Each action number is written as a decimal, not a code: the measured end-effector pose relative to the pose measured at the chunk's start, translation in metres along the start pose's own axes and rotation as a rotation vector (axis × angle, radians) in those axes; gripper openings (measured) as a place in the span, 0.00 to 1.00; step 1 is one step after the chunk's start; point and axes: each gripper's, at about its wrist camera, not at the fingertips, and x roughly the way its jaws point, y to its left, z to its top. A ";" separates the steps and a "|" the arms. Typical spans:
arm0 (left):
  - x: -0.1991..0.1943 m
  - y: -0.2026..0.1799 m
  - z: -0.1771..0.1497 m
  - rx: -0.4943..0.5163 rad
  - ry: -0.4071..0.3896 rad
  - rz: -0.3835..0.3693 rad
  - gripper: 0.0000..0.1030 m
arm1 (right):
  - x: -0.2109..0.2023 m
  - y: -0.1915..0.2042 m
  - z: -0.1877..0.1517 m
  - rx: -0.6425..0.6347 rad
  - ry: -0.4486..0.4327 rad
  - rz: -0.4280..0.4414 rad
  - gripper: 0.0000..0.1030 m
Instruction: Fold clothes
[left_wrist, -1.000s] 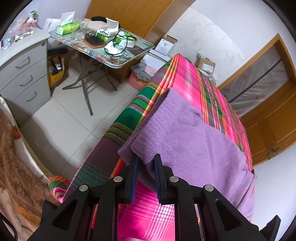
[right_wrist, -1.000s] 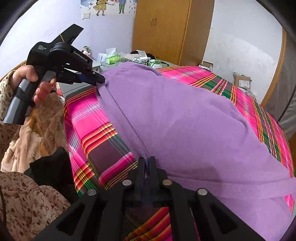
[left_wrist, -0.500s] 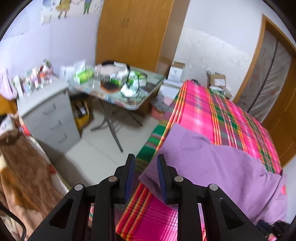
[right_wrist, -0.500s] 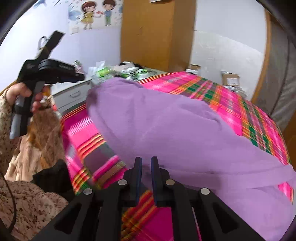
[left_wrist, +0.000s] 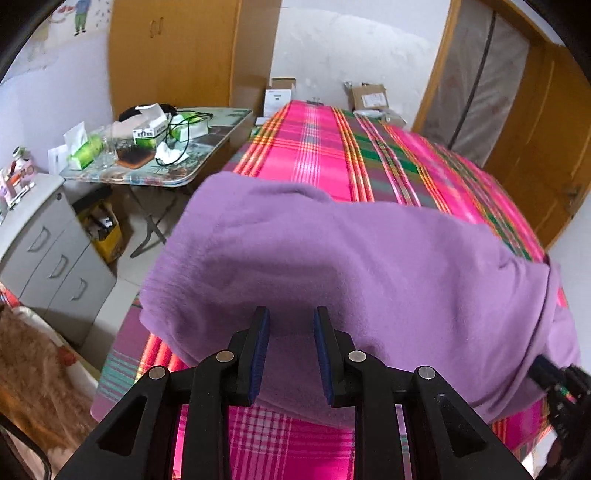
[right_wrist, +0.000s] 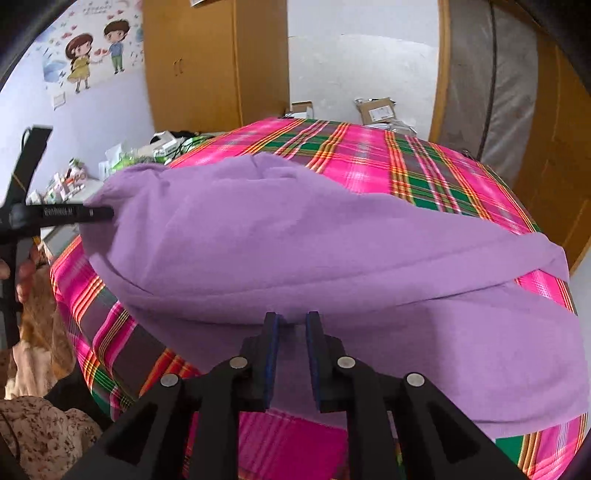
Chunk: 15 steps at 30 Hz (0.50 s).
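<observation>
Both grippers, left gripper (left_wrist: 290, 325) and right gripper (right_wrist: 291, 328), are opening, gripping nothing, releasing the folded purple garment (left_wrist: 351, 266) onto the bed (left_wrist: 332, 147).

Two wrist fisheyes angled down, close over the near edge of the pink plaid bed (left_wrist: 317, 155), both sharing the folded purple fleece garment (right_wrist: 332, 251), facing the far wooden wardrobe (right_wrist: 214, 62)

A plain purple garment (left_wrist: 351, 266) lies on a bedcover (left_wrist: 332, 155) checked in hot pink with green, orange and grey stripes. Beside the bedcover stand a grey drawer unit (left_wrist: 55, 258) and orange-brown wooden wardrobe (right_wrist: 214, 62); both grippers are black with blue pads (right_wrist: 272, 350).
</observation>
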 end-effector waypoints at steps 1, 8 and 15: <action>0.000 -0.003 -0.001 0.014 -0.001 0.000 0.24 | -0.002 -0.003 0.003 0.010 -0.013 -0.015 0.15; 0.007 -0.018 -0.008 0.068 -0.002 0.029 0.24 | 0.008 -0.007 0.022 0.016 -0.055 -0.005 0.15; 0.013 -0.020 -0.011 0.069 0.014 0.052 0.24 | 0.026 0.001 0.007 -0.037 0.016 -0.015 0.16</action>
